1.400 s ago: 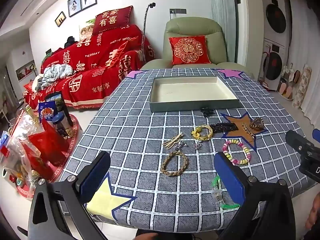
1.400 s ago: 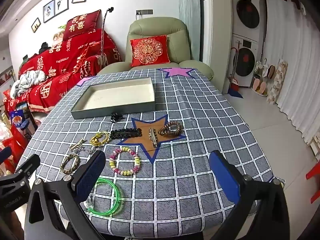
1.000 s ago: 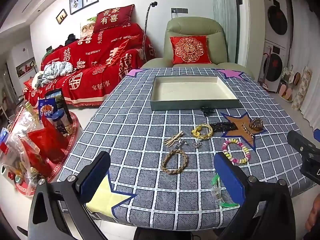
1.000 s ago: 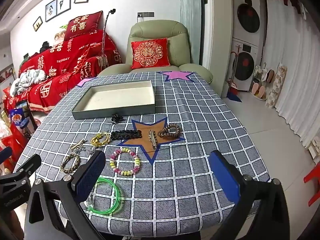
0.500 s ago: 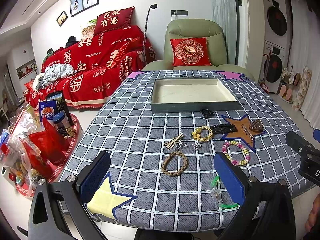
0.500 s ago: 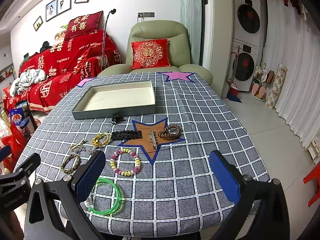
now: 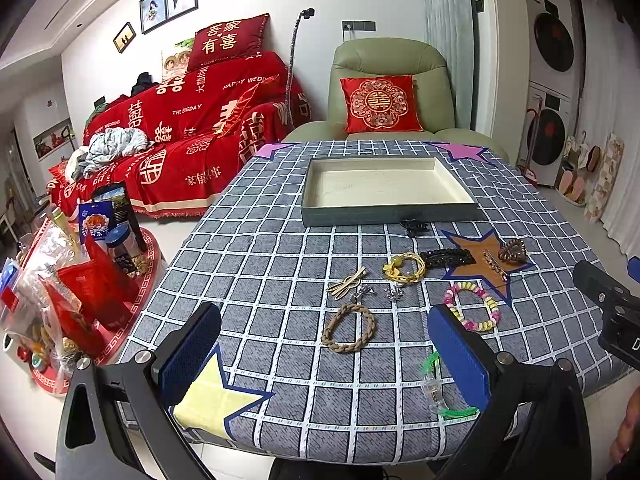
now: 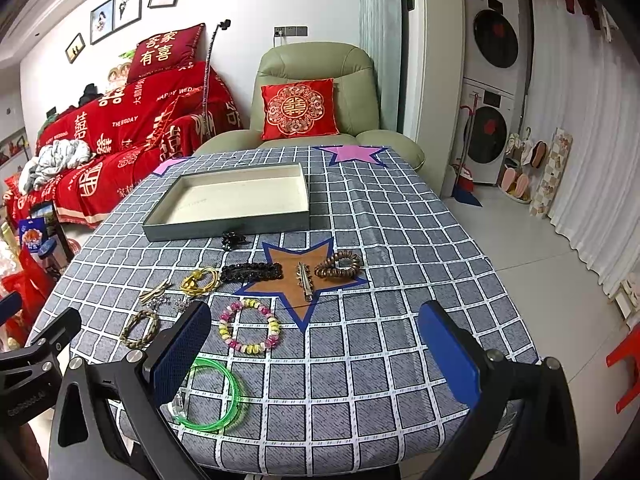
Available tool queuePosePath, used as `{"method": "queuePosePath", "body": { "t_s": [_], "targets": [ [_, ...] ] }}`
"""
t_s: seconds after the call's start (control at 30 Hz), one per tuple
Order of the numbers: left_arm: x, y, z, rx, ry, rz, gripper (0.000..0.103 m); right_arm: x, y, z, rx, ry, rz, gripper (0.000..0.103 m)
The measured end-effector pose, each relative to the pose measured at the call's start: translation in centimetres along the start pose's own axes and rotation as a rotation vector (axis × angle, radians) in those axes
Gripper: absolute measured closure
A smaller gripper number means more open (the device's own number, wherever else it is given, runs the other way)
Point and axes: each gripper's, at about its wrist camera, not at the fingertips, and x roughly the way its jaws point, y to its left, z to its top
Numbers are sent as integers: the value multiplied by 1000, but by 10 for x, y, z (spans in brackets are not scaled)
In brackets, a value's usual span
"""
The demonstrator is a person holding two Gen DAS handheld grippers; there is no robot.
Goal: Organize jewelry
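Note:
A shallow grey tray [image 7: 384, 214] [image 8: 224, 228] with a cream floor sits empty at the table's far side. Jewelry lies in front of it: a braided tan bracelet [image 7: 349, 333] [image 8: 138, 329], a yellow cord bracelet [image 7: 404, 267] [image 8: 199, 280], a pink and yellow bead bracelet [image 7: 472, 307] [image 8: 249, 331], a green ring bangle [image 8: 212, 396], a black hair clip [image 8: 251, 271], a brown coil hair tie [image 8: 339, 265]. My left gripper [image 7: 324, 354] is open and empty at the table's near edge. My right gripper [image 8: 314, 354] is open and empty, right of it.
The table has a grey checked cloth [image 8: 400, 240] with star patches. A small black claw clip [image 7: 414, 226] lies by the tray's front wall. A green armchair [image 7: 392, 92] stands behind the table, a red sofa [image 7: 192, 128] to the left, snack bags [image 7: 80, 280] on the floor.
Both grippers have drifted slightly, with the table view shifting a little. Nothing on the table has moved and nothing was taken hold of.

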Motion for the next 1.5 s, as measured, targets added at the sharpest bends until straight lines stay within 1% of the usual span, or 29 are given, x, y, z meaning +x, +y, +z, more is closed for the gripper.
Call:
{"method": "queuePosePath", "body": {
  "t_s": [0.47, 1.5],
  "targets": [
    [0, 1, 0, -1, -3, 2, 0, -3, 0, 4, 1, -7, 1, 0],
    [0, 6, -4, -5, 4, 7, 0, -3, 5, 0, -2, -5, 6, 0]
  ]
}}
